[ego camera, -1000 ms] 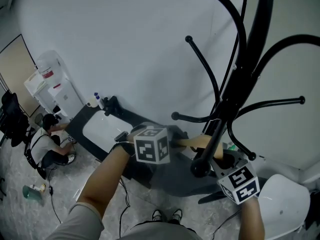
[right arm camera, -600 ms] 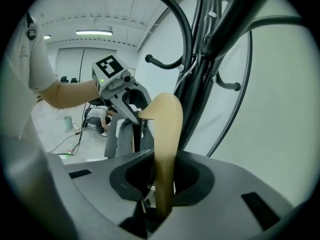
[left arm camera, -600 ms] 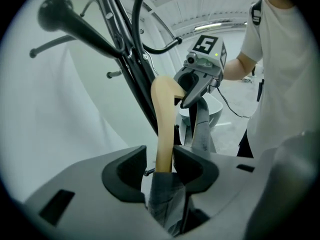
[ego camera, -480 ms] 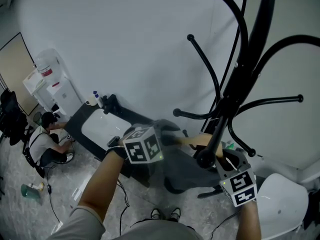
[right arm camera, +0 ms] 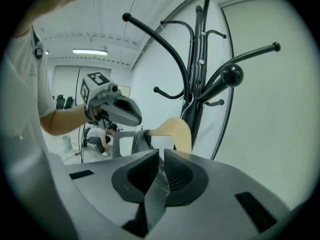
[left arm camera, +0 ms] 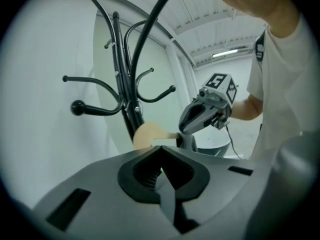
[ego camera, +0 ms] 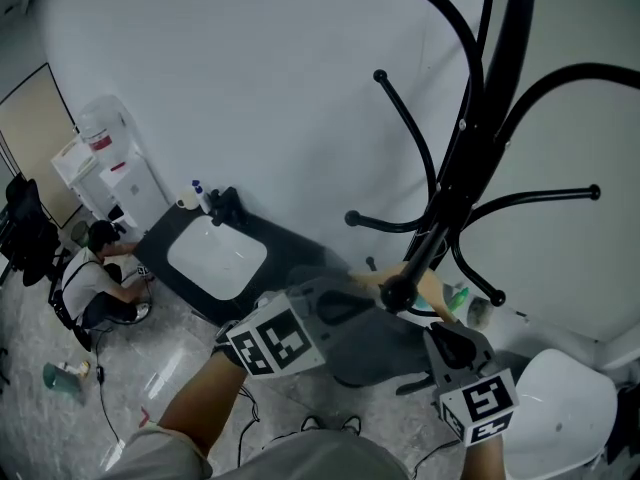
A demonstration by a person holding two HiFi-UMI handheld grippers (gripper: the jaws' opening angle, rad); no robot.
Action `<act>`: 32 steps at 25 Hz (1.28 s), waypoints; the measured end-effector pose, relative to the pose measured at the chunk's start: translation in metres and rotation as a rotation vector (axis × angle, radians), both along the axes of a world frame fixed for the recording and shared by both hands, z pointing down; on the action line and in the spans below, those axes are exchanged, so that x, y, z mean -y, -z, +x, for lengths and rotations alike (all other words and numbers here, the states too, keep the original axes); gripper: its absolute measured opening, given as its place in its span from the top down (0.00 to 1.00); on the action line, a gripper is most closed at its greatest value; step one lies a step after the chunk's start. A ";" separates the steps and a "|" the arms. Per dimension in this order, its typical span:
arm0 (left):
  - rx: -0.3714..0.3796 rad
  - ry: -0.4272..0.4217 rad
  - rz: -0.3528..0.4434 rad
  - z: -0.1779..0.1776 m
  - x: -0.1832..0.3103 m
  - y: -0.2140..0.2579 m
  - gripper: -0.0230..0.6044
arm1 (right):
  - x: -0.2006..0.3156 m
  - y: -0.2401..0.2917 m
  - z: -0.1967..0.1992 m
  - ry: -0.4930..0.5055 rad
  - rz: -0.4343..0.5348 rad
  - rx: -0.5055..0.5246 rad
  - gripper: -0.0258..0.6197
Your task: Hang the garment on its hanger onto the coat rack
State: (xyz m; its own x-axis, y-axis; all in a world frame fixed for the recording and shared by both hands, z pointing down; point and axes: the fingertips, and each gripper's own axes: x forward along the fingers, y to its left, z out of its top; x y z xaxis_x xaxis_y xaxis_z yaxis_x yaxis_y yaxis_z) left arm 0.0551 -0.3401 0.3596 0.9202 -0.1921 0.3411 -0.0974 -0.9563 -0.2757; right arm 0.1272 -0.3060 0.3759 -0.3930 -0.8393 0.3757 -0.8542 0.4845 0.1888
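The black coat rack (ego camera: 480,118) rises at the right, one knobbed arm (ego camera: 397,291) reaching over the work. A wooden hanger (ego camera: 432,290) carries a grey garment (ego camera: 370,343) just below that arm. My left gripper (ego camera: 335,306) is at the garment's left side; in the left gripper view its jaws (left arm camera: 161,153) are closing onto a strip of grey cloth (left arm camera: 167,199) and pinch it. My right gripper (ego camera: 452,346) holds the right side, shut on a fold of the cloth (right arm camera: 152,199). The hanger (right arm camera: 175,129) shows beyond its jaws, next to the rack pole (right arm camera: 197,84).
A person (ego camera: 95,288) crouches on the floor at far left beside a water dispenser (ego camera: 110,173). A black stand with a white top (ego camera: 215,253) lies below the wall. A white round seat (ego camera: 565,408) is at lower right, and a green bottle (ego camera: 62,383) on the floor.
Both grippers have dropped lower and nearer to me, the left one also moving left. The garment and hanger came down with them, now under the rack's knobbed arm.
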 end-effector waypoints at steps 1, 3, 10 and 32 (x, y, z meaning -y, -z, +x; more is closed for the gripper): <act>-0.027 -0.013 -0.032 0.006 -0.012 0.000 0.95 | -0.002 0.002 -0.002 0.005 -0.004 0.049 0.90; -0.087 -0.026 -0.116 0.017 -0.029 -0.001 0.95 | -0.005 0.006 -0.005 0.021 -0.012 0.130 0.93; -0.176 0.023 -0.301 0.028 -0.039 -0.005 0.96 | -0.014 0.009 -0.007 0.043 -0.023 0.193 0.94; -0.229 0.024 -0.355 0.038 -0.041 0.000 0.95 | -0.011 0.011 0.003 0.056 -0.038 0.212 0.94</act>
